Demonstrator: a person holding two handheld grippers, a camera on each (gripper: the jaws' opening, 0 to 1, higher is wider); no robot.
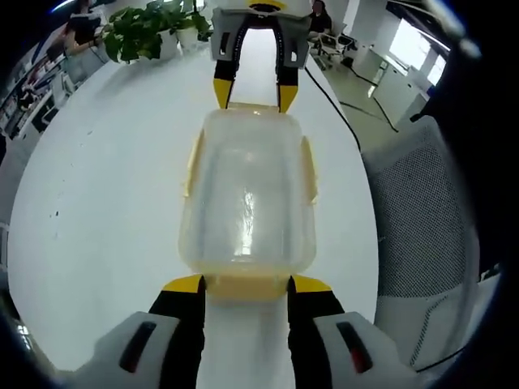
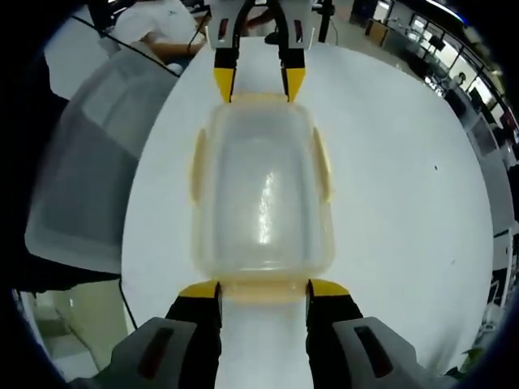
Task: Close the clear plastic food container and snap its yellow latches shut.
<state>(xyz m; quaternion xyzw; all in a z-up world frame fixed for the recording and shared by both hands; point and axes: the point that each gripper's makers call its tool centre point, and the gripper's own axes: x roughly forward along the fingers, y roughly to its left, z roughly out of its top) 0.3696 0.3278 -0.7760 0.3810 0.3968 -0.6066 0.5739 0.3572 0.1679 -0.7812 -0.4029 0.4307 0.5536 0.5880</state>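
Note:
The clear plastic container lies on the white table with its lid on. Yellow side latches lie along its long sides. My left gripper stands open at one short end, its yellow-tipped jaws on either side of the yellow end latch. Facing it from the opposite short end is my right gripper, also open, with the other end latch between its jaws.
A grey mesh chair stands beside the table's edge. A black cable runs along that edge. A potted plant sits at the table's far end. A person sits beyond the table.

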